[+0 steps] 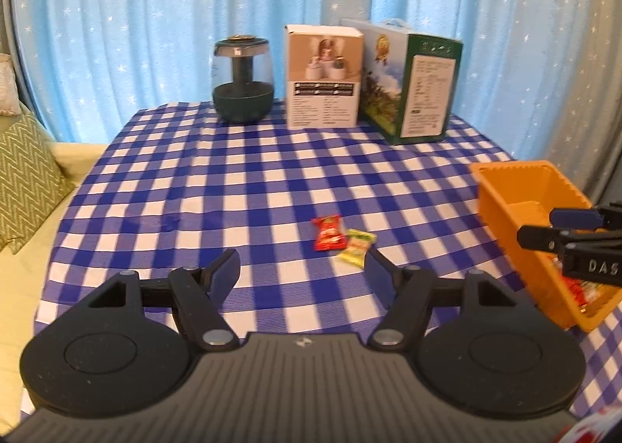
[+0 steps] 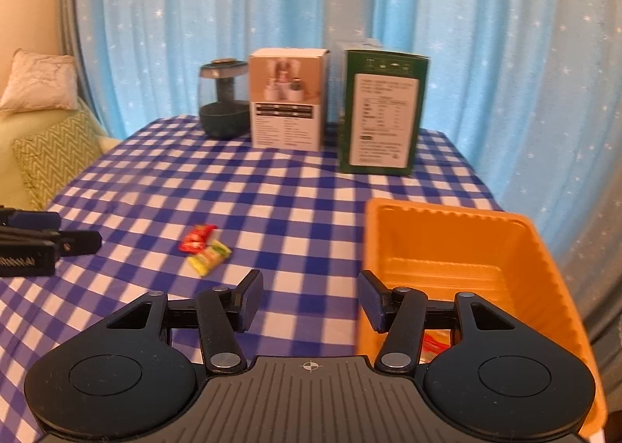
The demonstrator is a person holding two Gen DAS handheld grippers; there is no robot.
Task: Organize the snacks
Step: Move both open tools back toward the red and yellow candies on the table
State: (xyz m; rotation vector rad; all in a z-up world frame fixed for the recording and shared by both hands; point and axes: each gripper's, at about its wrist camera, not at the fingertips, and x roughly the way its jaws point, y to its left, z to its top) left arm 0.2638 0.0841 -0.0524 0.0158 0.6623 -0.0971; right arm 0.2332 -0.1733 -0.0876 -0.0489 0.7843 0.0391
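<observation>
A red snack packet (image 1: 328,233) and a yellow-green snack packet (image 1: 357,246) lie side by side on the blue checked tablecloth; both also show in the right wrist view, red (image 2: 196,238) and yellow-green (image 2: 208,257). An orange bin (image 1: 536,209) at the right holds several packets (image 1: 583,289); it shows close in the right wrist view (image 2: 447,244). My left gripper (image 1: 301,272) is open and empty, just short of the two packets. My right gripper (image 2: 309,301) is open and empty, by the bin's near left corner.
At the back of the table stand a dark glass humidifier (image 1: 242,79), a white product box (image 1: 323,77) and a green carton (image 1: 412,79). A sofa with a green zigzag cushion (image 1: 23,174) is at the left. Blue starred curtains hang behind.
</observation>
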